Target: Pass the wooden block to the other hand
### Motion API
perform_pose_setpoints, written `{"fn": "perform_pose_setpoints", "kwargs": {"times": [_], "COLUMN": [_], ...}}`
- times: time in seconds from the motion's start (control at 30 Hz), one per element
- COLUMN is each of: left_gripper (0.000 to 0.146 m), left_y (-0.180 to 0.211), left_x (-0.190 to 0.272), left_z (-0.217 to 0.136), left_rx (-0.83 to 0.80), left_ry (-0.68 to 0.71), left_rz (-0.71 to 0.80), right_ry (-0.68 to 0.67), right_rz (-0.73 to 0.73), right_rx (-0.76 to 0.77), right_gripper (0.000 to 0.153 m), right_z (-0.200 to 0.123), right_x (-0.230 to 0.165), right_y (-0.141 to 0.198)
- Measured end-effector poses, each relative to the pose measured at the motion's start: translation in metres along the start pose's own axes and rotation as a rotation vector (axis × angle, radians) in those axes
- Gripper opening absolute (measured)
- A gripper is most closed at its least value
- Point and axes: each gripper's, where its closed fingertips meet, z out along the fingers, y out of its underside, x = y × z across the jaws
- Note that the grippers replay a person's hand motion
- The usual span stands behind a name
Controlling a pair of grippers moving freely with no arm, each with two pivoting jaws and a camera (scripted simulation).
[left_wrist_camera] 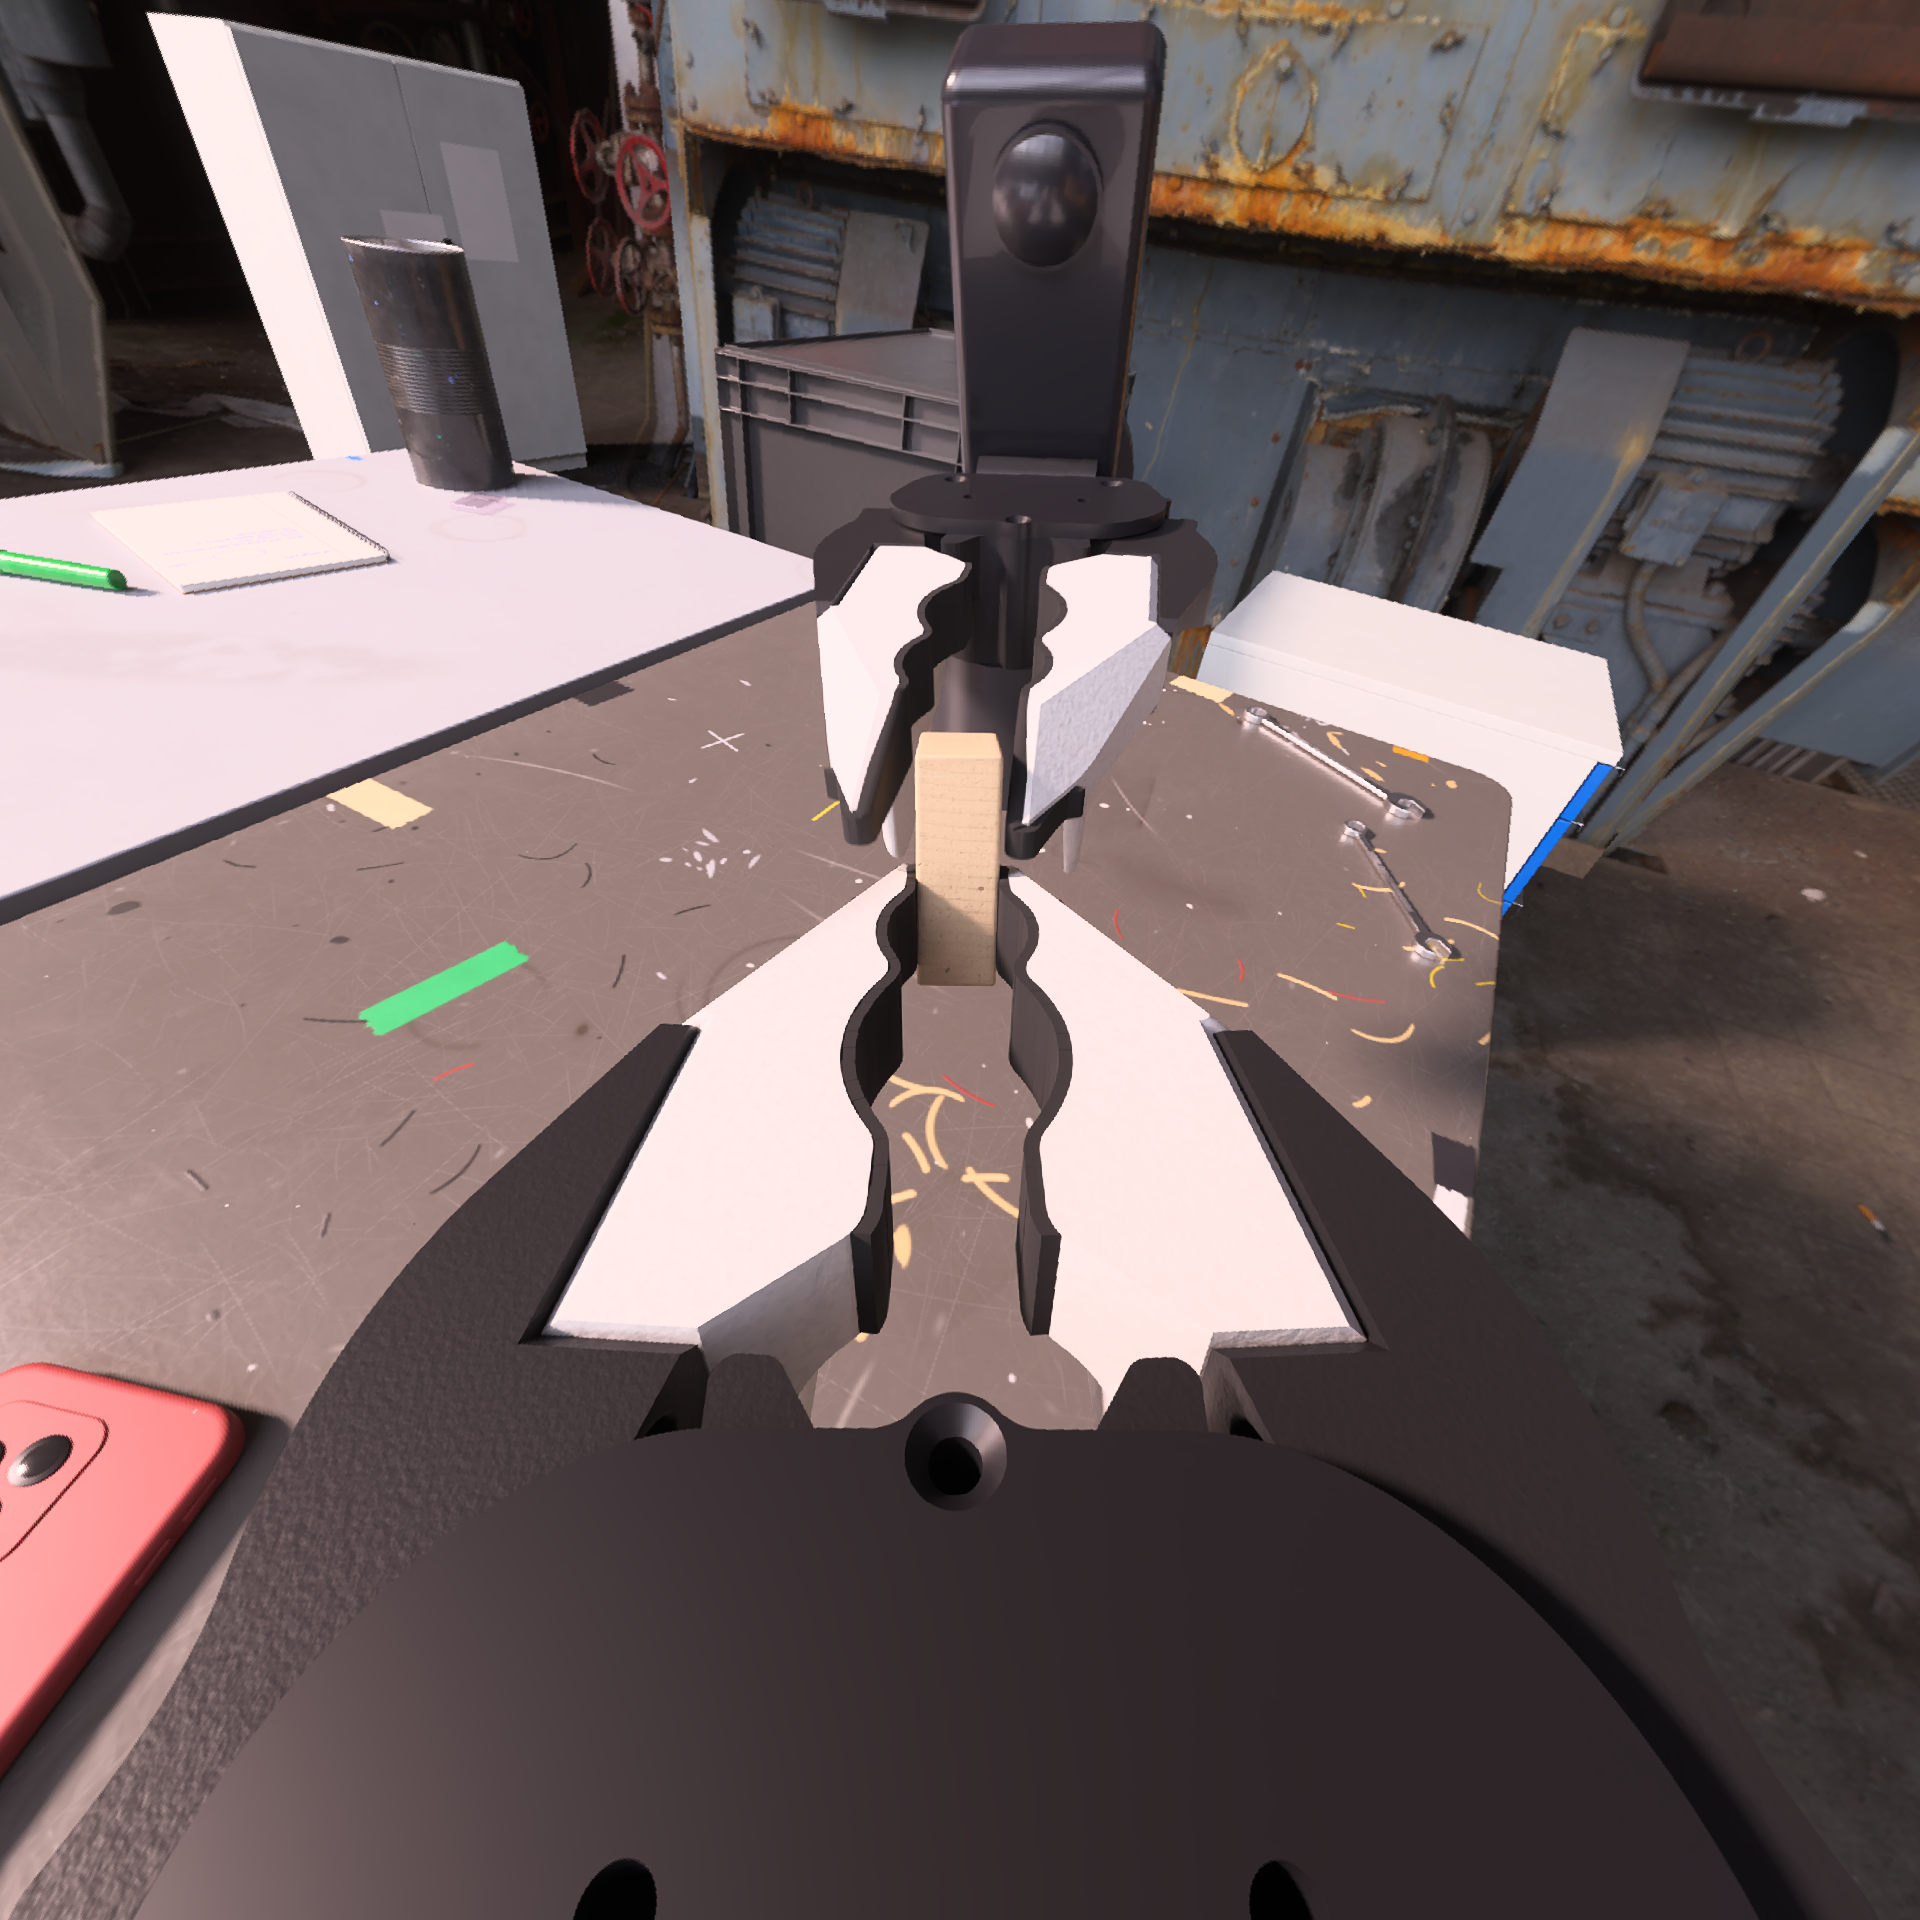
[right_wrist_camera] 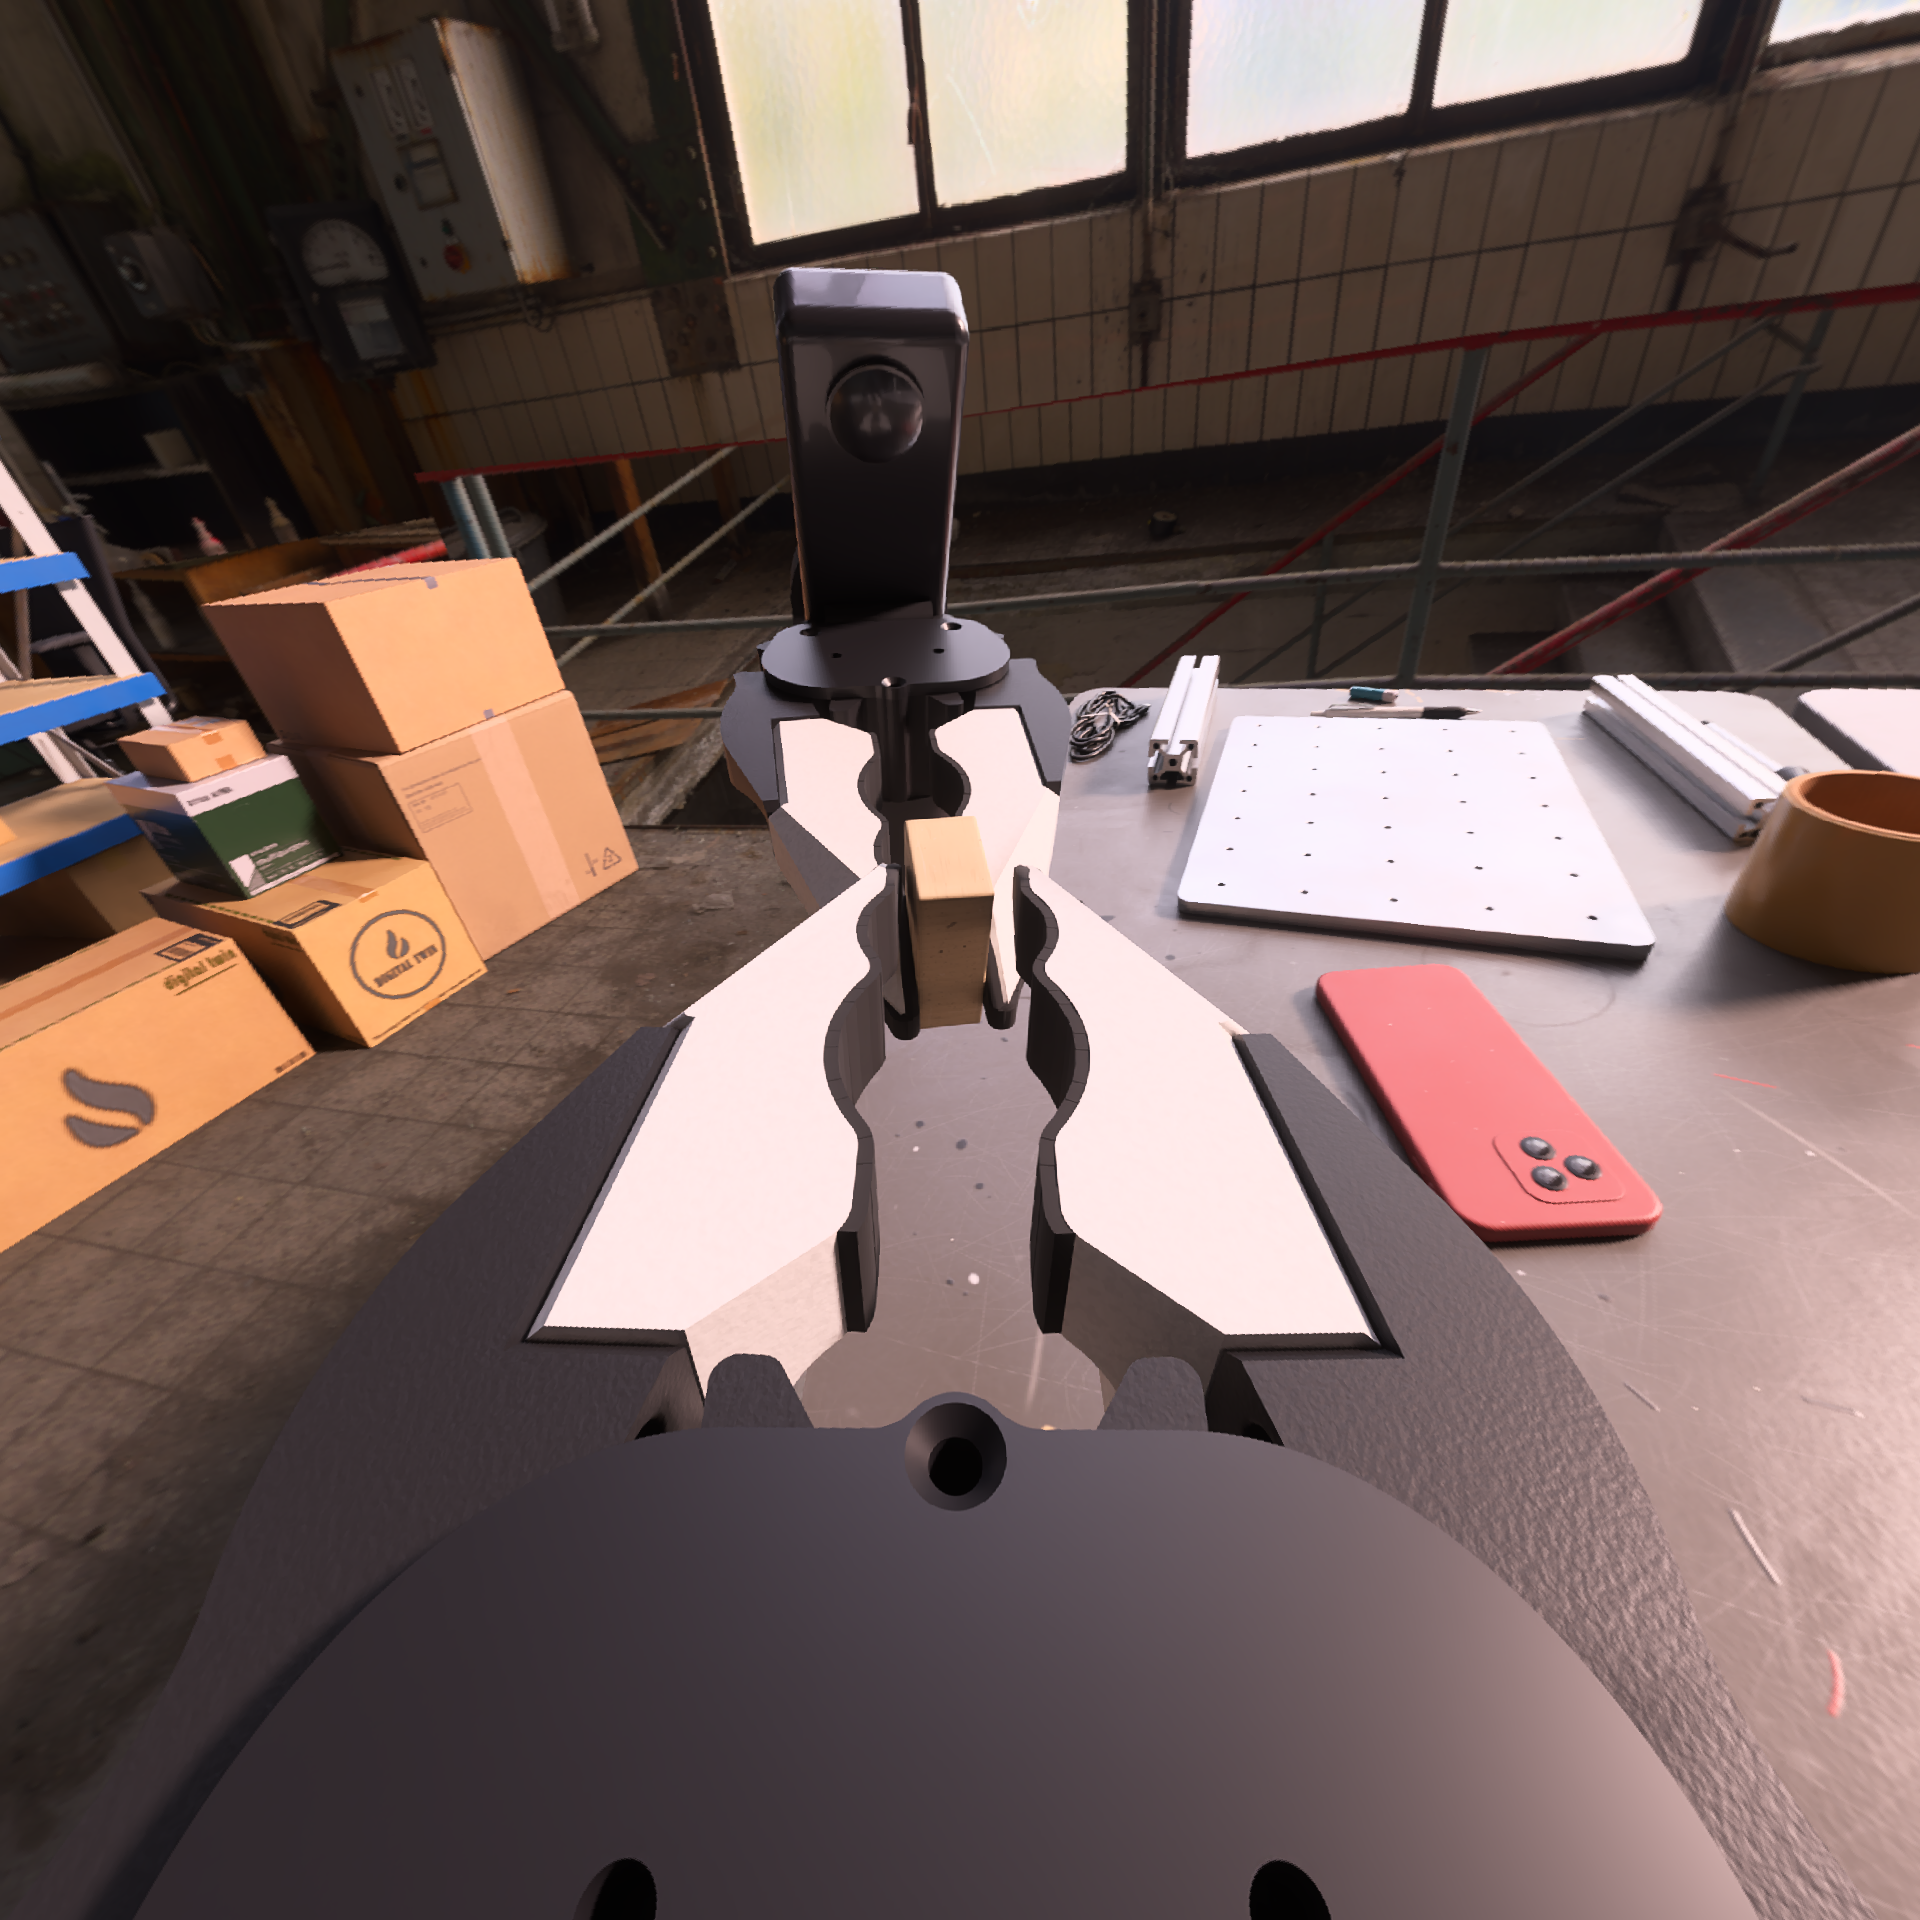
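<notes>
Mid-handover, above the scratched grey bench (left_wrist_camera: 540,1039) near its edge! The pale rectangular wooden block (left_wrist_camera: 957,873) stands upright in the air between both sets of tongs, which face each other. The left tongs (left_wrist_camera: 957,914) pinch its lower half, tips narrow against the wood. The right tongs (right_wrist_camera: 951,935) bracket it with a sliver of gap showing, so I judge they aren't clamped yet. Left to do: right closes, left lets go.
</notes>
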Motion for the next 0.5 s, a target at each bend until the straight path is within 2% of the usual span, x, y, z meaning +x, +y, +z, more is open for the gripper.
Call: {"fn": "perform_pose_setpoints", "kwargs": {"times": [0.1,0.5], "left_gripper": [0.013,0.013], "left_y": [0.0012,0.0032], "left_x": [0.0012,0.0034], "left_z": [0.0008,0.0015], "left_rx": [-0.007,-0.017], "left_ry": [0.006,0.017], "left_rz": [0.006,0.011], "right_ry": [-0.020,-0.054], "right_rz": [0.009,0.017], "right_rx": [-0.005,0.011], "right_gripper": [0.016,0.015], "right_z": [0.0016,0.0025], "right_x": [-0.0032,-0.0057], "right_y": [0.0024,0.0046]}}
